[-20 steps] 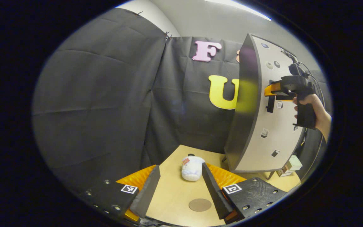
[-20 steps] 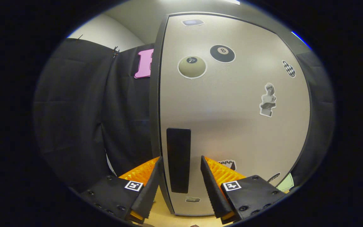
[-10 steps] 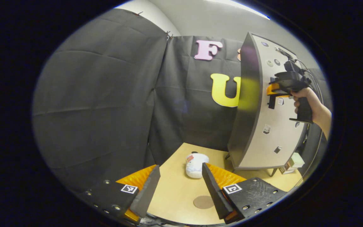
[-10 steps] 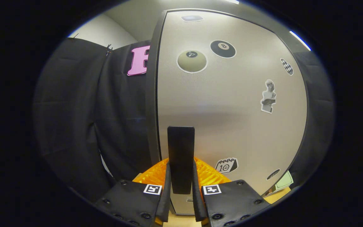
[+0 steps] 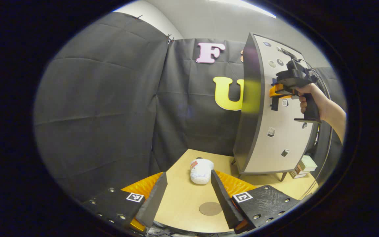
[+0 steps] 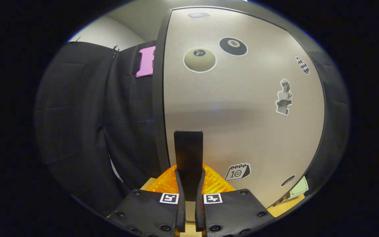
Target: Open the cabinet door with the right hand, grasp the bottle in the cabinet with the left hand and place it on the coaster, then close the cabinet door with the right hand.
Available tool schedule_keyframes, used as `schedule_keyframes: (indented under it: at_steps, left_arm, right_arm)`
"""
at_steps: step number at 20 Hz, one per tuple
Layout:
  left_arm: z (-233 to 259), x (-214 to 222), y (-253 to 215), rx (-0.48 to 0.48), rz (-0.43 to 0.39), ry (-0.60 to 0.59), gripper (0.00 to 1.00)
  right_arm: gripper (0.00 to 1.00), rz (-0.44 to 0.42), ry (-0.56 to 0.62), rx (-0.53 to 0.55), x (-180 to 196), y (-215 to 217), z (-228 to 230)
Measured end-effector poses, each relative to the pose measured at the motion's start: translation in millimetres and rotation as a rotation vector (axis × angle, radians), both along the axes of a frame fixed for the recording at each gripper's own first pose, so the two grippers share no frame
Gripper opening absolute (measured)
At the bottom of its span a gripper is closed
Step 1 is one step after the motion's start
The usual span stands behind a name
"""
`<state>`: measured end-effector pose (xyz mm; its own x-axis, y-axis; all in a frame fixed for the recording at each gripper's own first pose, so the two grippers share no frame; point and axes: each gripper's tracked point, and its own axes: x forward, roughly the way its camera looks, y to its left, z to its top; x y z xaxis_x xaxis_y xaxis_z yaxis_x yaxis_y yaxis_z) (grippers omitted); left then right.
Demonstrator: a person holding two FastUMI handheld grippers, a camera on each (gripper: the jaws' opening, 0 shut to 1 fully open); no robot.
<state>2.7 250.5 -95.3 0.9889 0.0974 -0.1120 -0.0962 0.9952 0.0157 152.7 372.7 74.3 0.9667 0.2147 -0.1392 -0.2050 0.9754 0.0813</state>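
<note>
A tall grey cabinet [image 5: 268,131] with stickers stands at the back right of the wooden table [image 5: 179,197]. Its door [image 6: 242,108] lies flush against the cabinet and hides the inside. My right gripper [image 6: 189,179] is shut on the door's black vertical handle [image 6: 188,151]. In the left gripper view a hand holds that right gripper [image 5: 276,91] against the handle. A round brown coaster [image 5: 210,208] lies on the table near the front. My left gripper [image 5: 189,194] hovers open just above the table, left of the coaster, with nothing between its fingers.
A white plush toy [image 5: 201,170] lies on the table between the coaster and the cabinet's left foot. Small boxes [image 5: 304,164] sit at the cabinet's right base. Black cloth walls close off the back and left sides.
My right gripper went from open around the handle to shut on it. The left gripper drifted slightly; the door has not swung.
</note>
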Motion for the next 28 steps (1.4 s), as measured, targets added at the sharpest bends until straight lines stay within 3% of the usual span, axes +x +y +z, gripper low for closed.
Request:
schedule_keyframes:
  at_steps: [4, 5, 6, 16, 17, 20, 21, 22, 23, 28]
  left_arm:
    - [13, 4, -10, 0.046, -0.029, -0.017, 0.8]
    - [16, 7, -15, 0.06, -0.036, -0.021, 0.8]
    - [19, 7, -18, 0.07, -0.042, -0.025, 0.8]
    - [12, -3, -48, 0.075, -0.097, -0.007, 0.8]
    - [13, -2, -50, 0.074, -0.105, -0.005, 0.8]
    - [17, 3, -61, 0.074, -0.129, -0.009, 0.81]
    - [18, 5, -66, 0.077, -0.136, -0.009, 0.8]
    - [18, 7, -71, 0.077, -0.145, -0.008, 0.8]
    - [19, 9, -76, 0.075, -0.154, -0.007, 0.8]
    - [22, 16, -96, 0.079, -0.187, -0.002, 0.8]
  right_arm:
    - [0.1, 0.028, -0.011, -0.007, -6, -2, 0]
    - [0.17, 0.037, -0.011, -0.006, -9, -3, 1]
    - [0.13, 0.049, -0.015, -0.007, -13, -2, 1]
    - [0.1, 0.189, -0.022, 0.015, -52, -12, 3]
    - [0.13, 0.196, -0.022, 0.013, -53, -14, 3]
    - [0.1, 0.213, -0.026, 0.013, -60, -19, 2]
    - [0.13, 0.221, -0.023, 0.022, -62, -21, 2]
    - [0.1, 0.23, -0.02, 0.032, -64, -23, 1]
    - [0.13, 0.237, -0.02, 0.035, -65, -26, 1]
    - [0.1, 0.262, -0.024, 0.045, -70, -36, -1]
